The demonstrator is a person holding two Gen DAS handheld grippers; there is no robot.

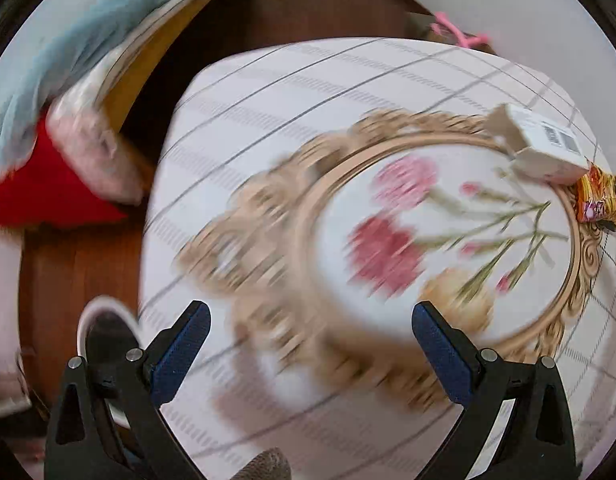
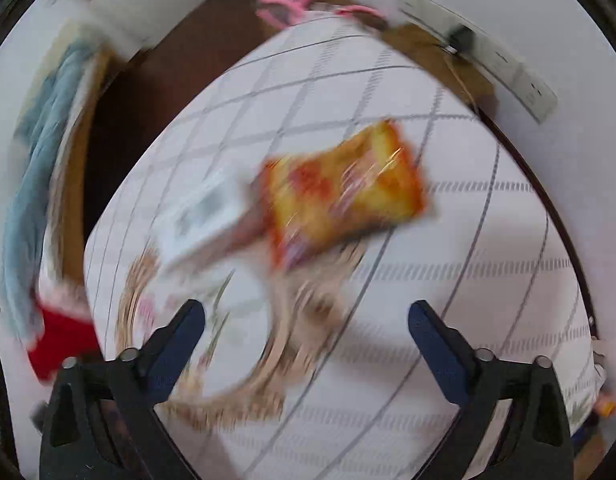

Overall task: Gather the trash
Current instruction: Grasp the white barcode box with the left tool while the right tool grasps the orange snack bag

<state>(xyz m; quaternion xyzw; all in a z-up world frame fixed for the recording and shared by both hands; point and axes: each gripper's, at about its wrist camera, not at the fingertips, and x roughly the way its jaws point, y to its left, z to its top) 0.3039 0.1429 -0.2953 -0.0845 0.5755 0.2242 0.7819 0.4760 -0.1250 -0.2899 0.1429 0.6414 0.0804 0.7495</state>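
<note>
**Both grippers spread wide above the desk, trash not yet taken**

The left gripper [image 1: 310, 320] pointed steeply down at the desk [image 1: 267, 92], which carried a white cloth with thin grey lines. Its fingers [image 1: 187, 344] were released and stood far apart, with nothing between them. Just ahead of the fingers lay a round mat [image 1: 448, 240] with a beige lace border and printed pink and red flowers. Far ahead and toward the right finger, a small white box [image 1: 544, 148] with a barcode label rested on the far rim of the mat. Beside the box, at the right edge of the view, an orange snack wrapper [image 1: 596, 200] was partly visible.

The right gripper [image 2: 306, 318] also pointed down, its fingers [image 2: 436, 344] released and empty. The picture was strongly blurred. The orange snack wrapper [image 2: 344, 196] lay ahead of the fingers, about midway between them, on the cloth at the edge of the mat [image 2: 235, 360]. The white box [image 2: 203, 216] was next to it, on the side of the left finger; whether they touched I could not tell. Neither piece of trash was touched by any finger.

Beyond the desk, on the left, blue and red cloth [image 1: 47, 80] lay in a heap.
</note>
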